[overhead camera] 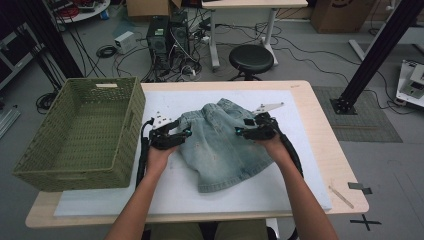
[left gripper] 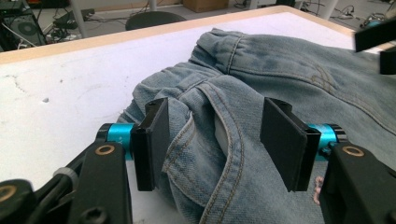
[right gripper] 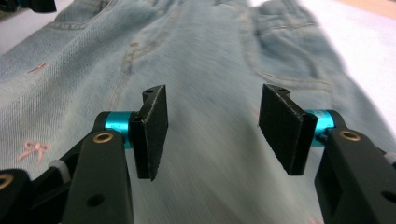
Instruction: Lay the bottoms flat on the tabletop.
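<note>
No legible writing. Left gripper [left gripper: 212, 140] and right gripper [right gripper: 212, 133] both spread wide over faded light-blue denim shorts [overhead camera: 222, 145], gripping nothing; white mat [overhead camera: 300, 150] bare to their right.

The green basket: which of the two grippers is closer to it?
Left. The left gripper sits at the denim garment's edge beside the green basket; the right gripper is across the garment, farther away.

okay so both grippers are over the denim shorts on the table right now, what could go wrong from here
1. The left gripper stands open around a raised fold of the denim shorts; closing there may catch several layers and bunch them.
2. The right gripper is open above flat cloth, so a pinch there may slip off.
3. The green basket overhangs the table's left edge; a knock might tip it.
</note>
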### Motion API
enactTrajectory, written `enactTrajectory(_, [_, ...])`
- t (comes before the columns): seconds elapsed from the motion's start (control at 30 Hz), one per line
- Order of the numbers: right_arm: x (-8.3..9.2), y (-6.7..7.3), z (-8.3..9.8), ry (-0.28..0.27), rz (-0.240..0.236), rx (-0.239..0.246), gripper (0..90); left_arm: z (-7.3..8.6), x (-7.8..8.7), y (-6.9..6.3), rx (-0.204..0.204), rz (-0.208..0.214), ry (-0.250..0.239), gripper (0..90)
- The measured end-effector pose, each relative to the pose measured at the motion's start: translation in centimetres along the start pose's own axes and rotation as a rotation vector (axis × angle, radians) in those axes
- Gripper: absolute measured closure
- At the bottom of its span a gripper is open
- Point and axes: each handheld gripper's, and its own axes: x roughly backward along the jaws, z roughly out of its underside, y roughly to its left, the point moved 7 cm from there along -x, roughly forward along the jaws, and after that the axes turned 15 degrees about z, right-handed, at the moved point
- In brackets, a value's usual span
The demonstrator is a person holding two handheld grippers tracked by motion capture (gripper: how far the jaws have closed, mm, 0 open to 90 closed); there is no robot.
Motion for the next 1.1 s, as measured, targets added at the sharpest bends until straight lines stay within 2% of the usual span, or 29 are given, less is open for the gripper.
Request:
enactTrajectory(0.07, [-1.1, 0.9, -0.4, 0.043, 0.006, 0.042, 43.3, 0.1, 0.0, 0.0, -0.004, 0.007, 0.003, 42.7])
enactTrajectory(0.17, [-2.5, 1.5, -0.3, 0.080, 0.010, 0.072, 45.8, 0.2, 0.1, -0.2, -0.010, 0.023, 0.005, 42.6])
enactTrajectory(0.3, [-3.8, 1.6, 0.5, 0.124, 0.013, 0.087, 60.4, 0.3, 0.1, -0.4, -0.010, 0.035, 0.006, 42.7])
enactTrajectory(0.37, [-4.0, 1.6, 0.6, 0.127, 0.015, 0.098, 71.8, 0.3, 0.0, -0.5, -0.015, 0.038, 0.008, 42.7])
enactTrajectory(0.4, [-3.9, 1.5, 0.6, 0.121, 0.035, 0.128, 80.8, 0.3, 0.0, -0.6, -0.016, 0.037, 0.009, 42.6])
enactTrajectory(0.43, [-3.9, 1.4, 0.5, 0.116, 0.049, 0.138, 84.3, 0.3, 0.0, -0.6, -0.015, 0.038, 0.012, 42.7])
enactTrajectory(0.47, [-3.9, 1.2, 0.3, 0.105, 0.073, 0.149, 85.8, 0.3, 0.0, -0.6, -0.013, 0.038, 0.014, 42.7])
enactTrajectory(0.57, [-3.8, 0.4, -0.3, 0.074, 0.173, 0.145, 86.8, 0.4, 0.0, -0.9, -0.015, 0.041, 0.014, 42.6])
enactTrajectory(0.63, [-3.8, -0.4, -0.6, 0.053, 0.248, 0.116, 86.8, 0.5, 0.0, -1.1, -0.016, 0.046, 0.019, 42.7])
enactTrajectory(0.7, [-3.6, -1.6, -0.9, 0.043, 0.341, 0.069, 86.7, 0.6, 0.0, -1.2, -0.033, 0.032, 0.036, 42.7])
enactTrajectory(0.77, [-3.5, -2.4, -1.0, 0.048, 0.393, 0.041, 86.7, 0.7, 0.0, -1.3, -0.038, 0.034, 0.047, 42.6])
enactTrajectory(0.87, [-3.5, -3.8, -0.8, 0.059, 0.477, 0.030, 86.5, 0.8, 0.0, -1.5, -0.035, 0.045, 0.046, 42.7])
enactTrajectory(0.93, [-3.5, -4.4, -0.6, 0.065, 0.511, 0.003, 86.1, 0.9, -0.1, -1.7, -0.037, 0.050, 0.055, 42.6])
enactTrajectory(1.03, [-3.8, -4.9, -0.4, 0.080, 0.533, -0.011, 86.0, 1.3, -0.2, -2.0, -0.038, 0.059, 0.074, 42.5])
enactTrajectory(1.1, [-4.0, -5.0, -0.3, 0.082, 0.531, -0.016, 85.4, 1.6, -0.3, -2.3, -0.031, 0.071, 0.080, 42.6])
